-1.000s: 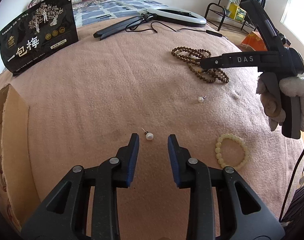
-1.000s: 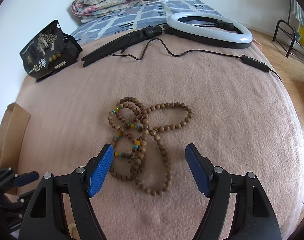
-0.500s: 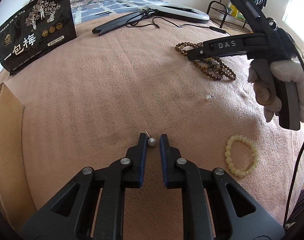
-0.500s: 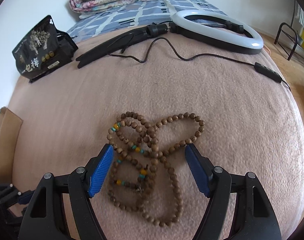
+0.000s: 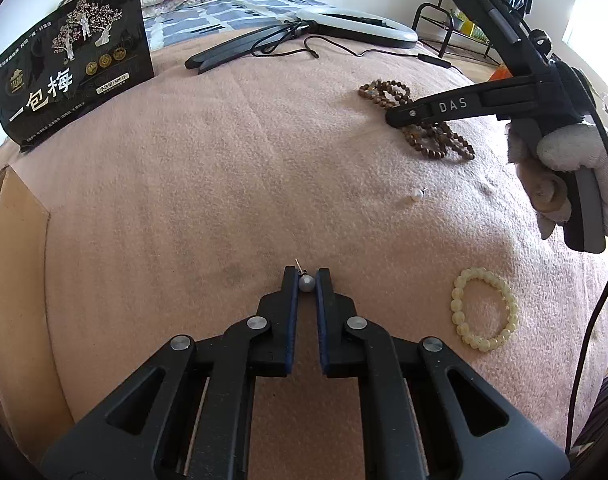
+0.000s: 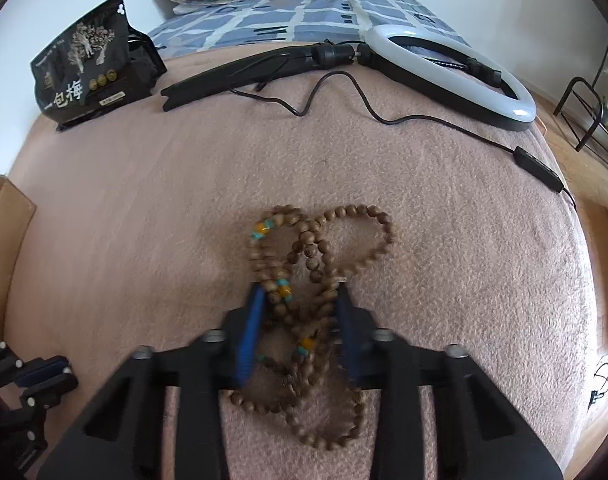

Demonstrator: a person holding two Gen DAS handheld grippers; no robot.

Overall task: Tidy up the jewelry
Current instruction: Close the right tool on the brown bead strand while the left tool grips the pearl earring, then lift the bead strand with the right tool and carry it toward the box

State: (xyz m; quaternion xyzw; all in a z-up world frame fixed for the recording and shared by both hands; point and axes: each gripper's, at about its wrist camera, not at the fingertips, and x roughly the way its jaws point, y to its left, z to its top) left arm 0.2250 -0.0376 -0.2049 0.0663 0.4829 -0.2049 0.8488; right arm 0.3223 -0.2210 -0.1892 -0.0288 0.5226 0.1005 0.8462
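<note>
Left wrist view: your left tongs pinch the pearl stud; your right tongs are closing around the beads. Next, lift both gently.

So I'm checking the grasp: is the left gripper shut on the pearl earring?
Shut: the left gripper pads press the pearl earring from both sides.

I see bright daylight in both views. In my left view a window glares white at the top right corner. Shadows on the pink blanket are soft and faint. My right tongs look blurry because they are closing around the wooden beads. The edges bend round, with dark corners.
</note>
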